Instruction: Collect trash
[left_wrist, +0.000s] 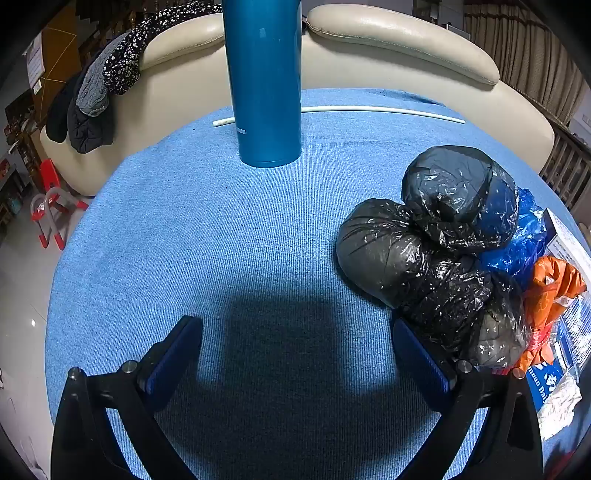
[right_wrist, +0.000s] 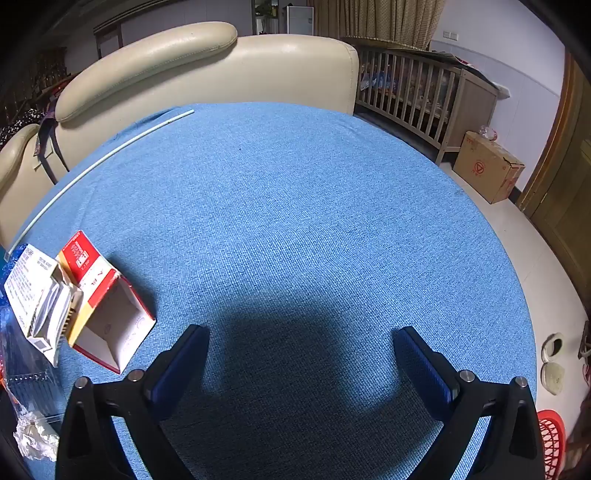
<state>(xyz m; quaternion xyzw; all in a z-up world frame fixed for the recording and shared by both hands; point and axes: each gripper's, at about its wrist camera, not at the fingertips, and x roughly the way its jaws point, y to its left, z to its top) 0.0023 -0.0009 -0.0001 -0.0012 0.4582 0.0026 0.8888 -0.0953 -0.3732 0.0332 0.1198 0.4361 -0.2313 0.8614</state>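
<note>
**Hovering over the blue cloth, both grippers empty**

Your left gripper (left_wrist: 297, 354) is spread wide with nothing between its pads, above the blue tablecloth (left_wrist: 221, 240). The black trash bags (left_wrist: 436, 243) sit at the right of that frame, just beside the right finger, with a blue bag (left_wrist: 524, 240) and orange wrapper (left_wrist: 550, 291) behind. Your right gripper (right_wrist: 301, 362) is equally wide and empty; the red-and-white carton (right_wrist: 107, 306) lies at lower left.
</note>
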